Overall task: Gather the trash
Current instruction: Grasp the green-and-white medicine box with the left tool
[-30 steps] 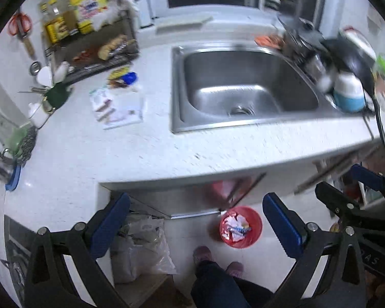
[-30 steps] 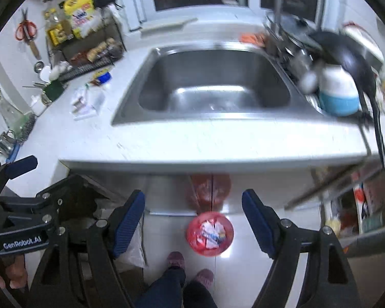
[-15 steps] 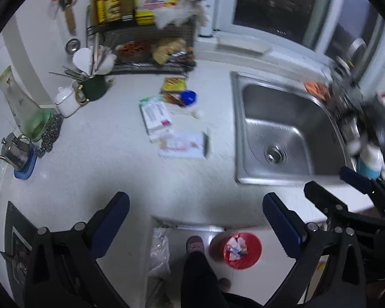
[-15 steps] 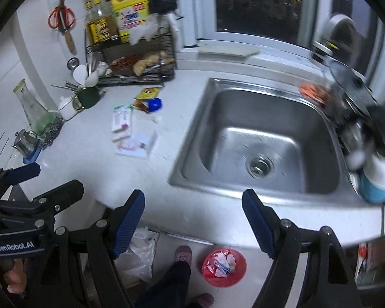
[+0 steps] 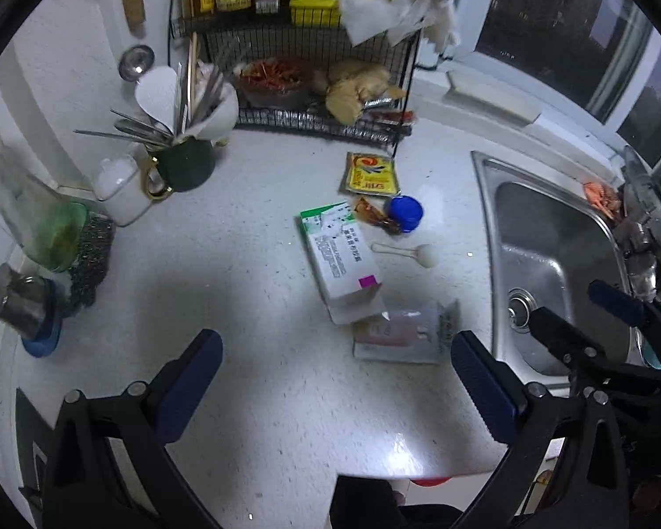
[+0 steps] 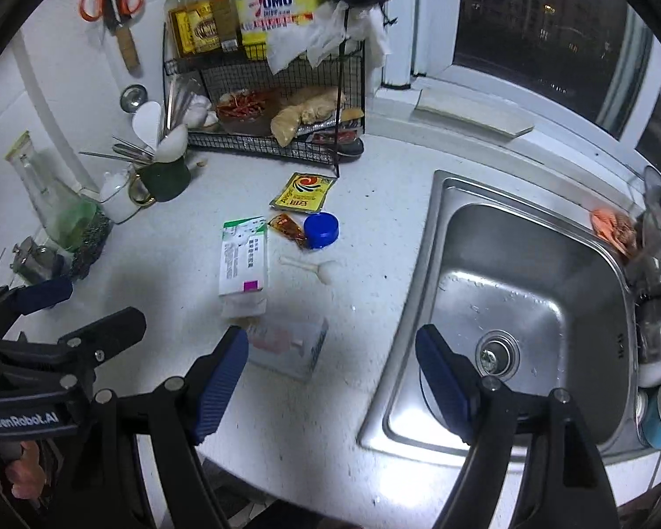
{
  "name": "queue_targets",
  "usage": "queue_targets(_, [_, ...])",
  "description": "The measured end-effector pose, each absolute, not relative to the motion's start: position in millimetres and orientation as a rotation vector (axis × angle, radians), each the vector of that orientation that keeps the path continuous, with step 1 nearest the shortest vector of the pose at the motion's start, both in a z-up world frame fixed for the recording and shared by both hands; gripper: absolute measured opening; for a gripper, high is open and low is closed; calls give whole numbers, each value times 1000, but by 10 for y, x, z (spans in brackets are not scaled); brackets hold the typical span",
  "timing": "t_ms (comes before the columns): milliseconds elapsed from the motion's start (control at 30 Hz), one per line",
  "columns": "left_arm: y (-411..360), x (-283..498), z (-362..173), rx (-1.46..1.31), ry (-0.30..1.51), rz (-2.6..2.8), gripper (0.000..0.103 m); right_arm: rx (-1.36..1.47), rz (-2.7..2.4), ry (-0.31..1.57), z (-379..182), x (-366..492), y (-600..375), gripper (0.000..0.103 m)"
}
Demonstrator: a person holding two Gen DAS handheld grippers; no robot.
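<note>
We hold both claws over the white counter, and neither carries anything: the left claw stands with its blue pads wide apart, and so does the right claw, nothing between the pads of either.

By our reading, the trash on this counter is all yet to be collected. It lies in a loose cluster left of the sink, near the middle of the counter. Farthest back, just in front of the wire rack, is a yellow sachet. Nearer come a small red-brown sachet touching a blue cap, then a white plastic spoon. To their left lies a green-and-white carton, flat, its near flap open. Nearest us is a clear flat wrapper, just beyond the right claw's left pad.

A red rim shows below the counter's near edge in the left view; we cannot tell what it is.

So we judge the work on this counter barely begun: several loose pieces wait, and the wrapper looks closest to hand.
</note>
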State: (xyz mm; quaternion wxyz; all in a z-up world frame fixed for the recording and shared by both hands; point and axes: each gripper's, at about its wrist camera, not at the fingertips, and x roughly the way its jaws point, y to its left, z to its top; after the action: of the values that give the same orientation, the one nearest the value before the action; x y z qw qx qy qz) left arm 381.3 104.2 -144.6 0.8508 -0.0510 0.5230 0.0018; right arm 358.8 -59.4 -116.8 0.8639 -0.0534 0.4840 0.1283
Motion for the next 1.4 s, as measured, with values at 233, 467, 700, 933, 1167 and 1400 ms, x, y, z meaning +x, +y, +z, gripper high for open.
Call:
queue_targets(233, [1116, 4351, -1862, -123, 1204, -10, 103, -131, 237, 1101, -1411, 4047, -538, 77])
queue_targets(467, [1106, 4807, -2304, -151, 1285, -26, 103, -159, 208, 1179, -1724, 4440, -538, 77])
queue_targets(700, [1066, 5101, -2756, -192, 1356, -22, 103, -183, 191, 1237, -2032, 4755, -571, 77])
queue_targets(933, [1022, 5181, -2911, -153, 1375, 1, 100, -174, 185, 1273, -2181, 4841, -525, 77])
queue_targets(1167, [1050, 5111, -2830, -164, 1358, -42, 63, -163, 200, 1285, -2151, 4802, -526, 77])
queue_targets(1400, [1162, 4798, -2643, -204, 1327, -57, 63, -165, 265, 1286, -2025, 4653, -386, 77])
